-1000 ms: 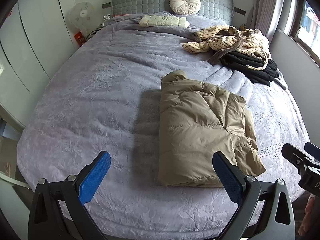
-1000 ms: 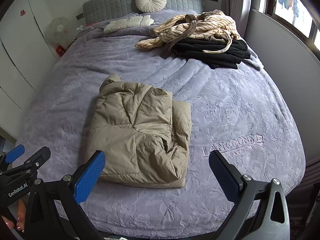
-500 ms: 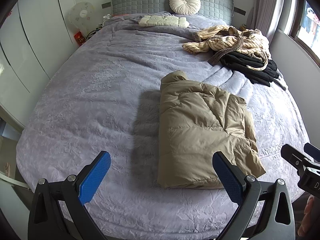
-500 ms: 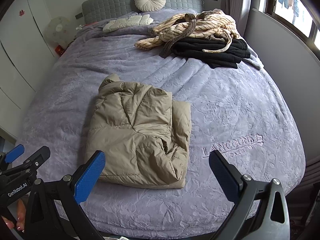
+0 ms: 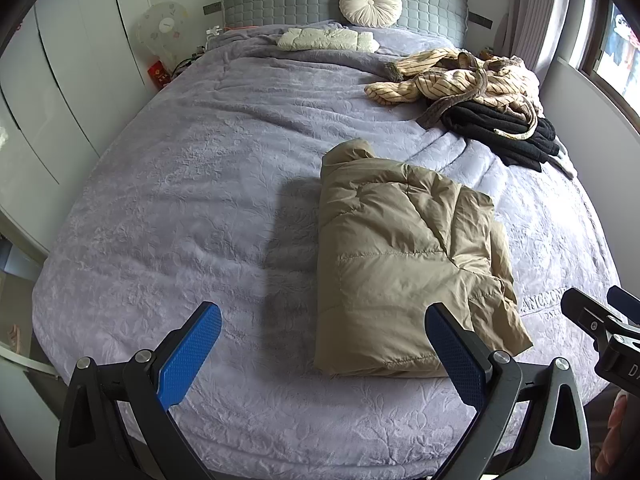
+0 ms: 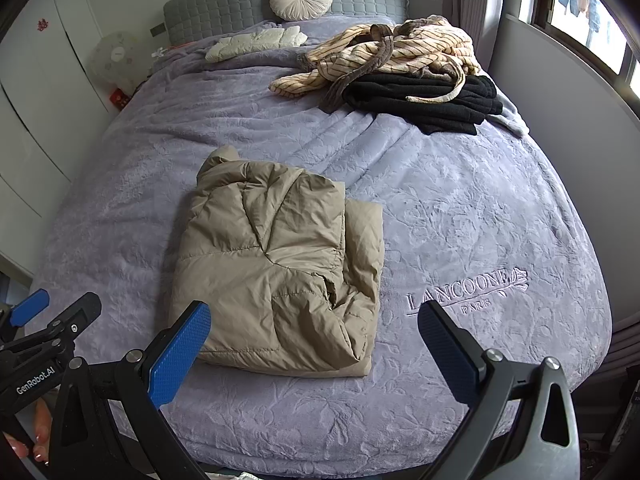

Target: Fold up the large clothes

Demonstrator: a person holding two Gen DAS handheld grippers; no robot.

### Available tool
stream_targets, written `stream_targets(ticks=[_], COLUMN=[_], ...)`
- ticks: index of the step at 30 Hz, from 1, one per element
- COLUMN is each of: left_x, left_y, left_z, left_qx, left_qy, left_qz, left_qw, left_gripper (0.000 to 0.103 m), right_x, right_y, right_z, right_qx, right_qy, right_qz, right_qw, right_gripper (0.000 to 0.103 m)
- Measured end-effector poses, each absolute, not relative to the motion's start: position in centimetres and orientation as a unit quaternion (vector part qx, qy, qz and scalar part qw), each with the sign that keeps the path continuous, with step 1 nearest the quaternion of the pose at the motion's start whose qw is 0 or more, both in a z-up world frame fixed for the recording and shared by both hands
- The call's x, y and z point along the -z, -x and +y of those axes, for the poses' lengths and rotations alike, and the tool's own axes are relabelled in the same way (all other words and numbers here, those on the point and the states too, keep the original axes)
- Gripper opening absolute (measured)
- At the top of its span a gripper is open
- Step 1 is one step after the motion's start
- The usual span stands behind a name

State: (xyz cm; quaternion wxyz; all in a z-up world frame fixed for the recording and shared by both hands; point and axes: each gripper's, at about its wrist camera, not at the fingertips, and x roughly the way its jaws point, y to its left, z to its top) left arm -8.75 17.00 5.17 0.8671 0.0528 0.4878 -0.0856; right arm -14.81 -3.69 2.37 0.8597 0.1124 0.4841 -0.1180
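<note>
Down at 6 o'clock in each wrist view, the left gripper (image 5: 322,348) and right gripper (image 6: 314,346) both hang spread wide over the bed's near edge, gripping nothing. The folded tan puffer jacket (image 5: 404,264) lies mid-bedspread (image 5: 180,208), and up at 1 o'clock a striped robe (image 5: 460,78) sits on folded black clothes (image 5: 508,128).

Black garment (image 6: 420,98) partly hidden under striped robe (image 6: 400,50).

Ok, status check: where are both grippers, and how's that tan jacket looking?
Left gripper open, empty, short of the bed edge. Right gripper open, empty, likewise. Tan puffer jacket folded on the purple bedspread. Nothing in the way.
</note>
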Motion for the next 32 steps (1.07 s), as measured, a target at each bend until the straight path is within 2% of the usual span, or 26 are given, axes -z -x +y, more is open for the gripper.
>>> stream_targets(ticks=[32], left_x=[-5.23], left_y=[8.26], left_z=[17.10], left_qx=[0.089], left_qy=[-0.047], left_qz=[0.486], left_qw=[0.868], left_gripper=[0.102], right_x=[-2.26], right_y=[14.64], right_z=[-4.05], right_qx=[0.116], right_qy=[-0.115], right_qz=[0.485], right_qw=[0.859], right_gripper=[0.103])
